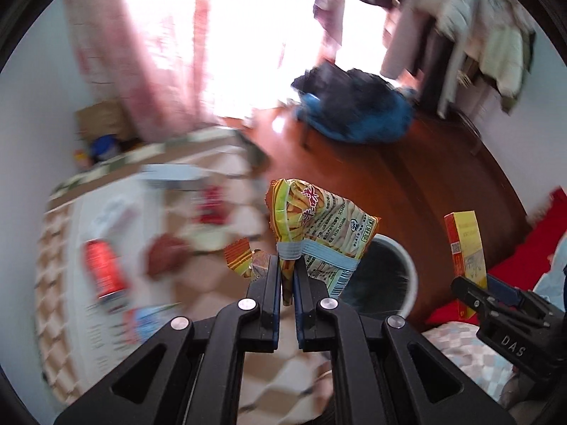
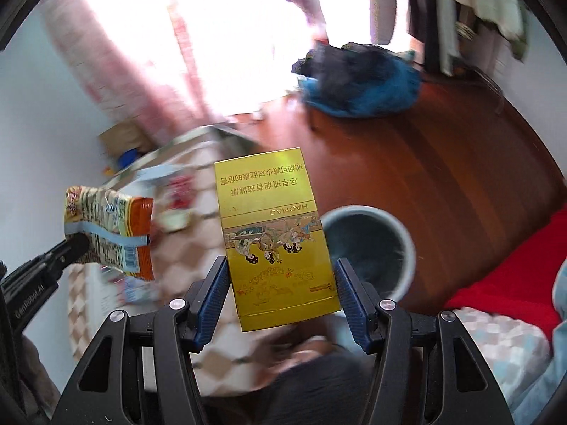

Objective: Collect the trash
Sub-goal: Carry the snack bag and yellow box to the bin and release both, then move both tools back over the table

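Note:
My left gripper [image 1: 287, 269] is shut on a crumpled yellow and orange snack wrapper [image 1: 319, 226] and holds it in the air, left of a round white-rimmed bin [image 1: 407, 265]. My right gripper [image 2: 280, 276] is shut on a yellow cigarette box [image 2: 276, 237], held up just left of the same bin [image 2: 407, 248]. The wrapper [image 2: 110, 230] and the left gripper [image 2: 76, 246] show at the left of the right wrist view. The box [image 1: 464, 248] and the right gripper [image 1: 476, 292] show at the right of the left wrist view.
A table with a checked cloth [image 1: 56, 248] holds a red can [image 1: 104, 269] and other blurred litter. The bin stands on a brown wooden floor [image 1: 425, 184]. A blue and black pile of fabric [image 1: 358, 106] lies further back. A red cloth [image 2: 514, 272] is at the right.

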Demonstrator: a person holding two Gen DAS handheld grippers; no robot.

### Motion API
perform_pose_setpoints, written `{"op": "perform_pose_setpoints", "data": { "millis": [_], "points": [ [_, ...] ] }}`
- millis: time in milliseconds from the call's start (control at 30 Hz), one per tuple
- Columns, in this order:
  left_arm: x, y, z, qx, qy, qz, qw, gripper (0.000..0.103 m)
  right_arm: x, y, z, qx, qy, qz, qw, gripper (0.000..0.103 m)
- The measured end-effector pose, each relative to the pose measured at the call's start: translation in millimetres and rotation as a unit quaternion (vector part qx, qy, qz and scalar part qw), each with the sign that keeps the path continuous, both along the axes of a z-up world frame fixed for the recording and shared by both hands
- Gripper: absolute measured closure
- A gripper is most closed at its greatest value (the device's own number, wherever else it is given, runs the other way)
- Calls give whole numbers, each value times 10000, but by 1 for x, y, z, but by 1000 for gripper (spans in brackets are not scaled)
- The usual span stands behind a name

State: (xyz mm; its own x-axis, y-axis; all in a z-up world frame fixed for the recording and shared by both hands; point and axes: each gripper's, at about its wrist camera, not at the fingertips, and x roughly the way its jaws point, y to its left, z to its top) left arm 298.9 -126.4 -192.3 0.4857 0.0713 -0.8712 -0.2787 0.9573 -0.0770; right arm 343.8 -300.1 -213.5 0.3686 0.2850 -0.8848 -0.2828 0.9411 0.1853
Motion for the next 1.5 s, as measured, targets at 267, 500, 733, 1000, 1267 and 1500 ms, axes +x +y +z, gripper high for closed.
{"op": "perform_pose_setpoints", "data": {
  "millis": [267,500,733,1000,1267,1500],
  "points": [
    [109,-57,-122,-623,1085,-631,9901,98,89,-79,-117,-285,963,-741,9922,41],
    [157,-75,-194,-968,1851,-693,9755,67,116,-94,-211,-251,1745,-822,9809,41],
    [152,-67,-207,-698,2043,-447,9754,6,131,-92,-270,-147,2166,-793,9729,34],
    [130,-58,-189,-37,2015,-282,9791,3,121,-90,-258,-365,2139,-737,9734,0],
    [101,-66,-151,200,1818,-293,9827,3,100,-95,-214,-768,1919,-694,9759,0],
    [79,-79,-115,211,1587,-346,9865,3,79,-105,-157,-655,1595,-798,9818,0]
  ]
}}
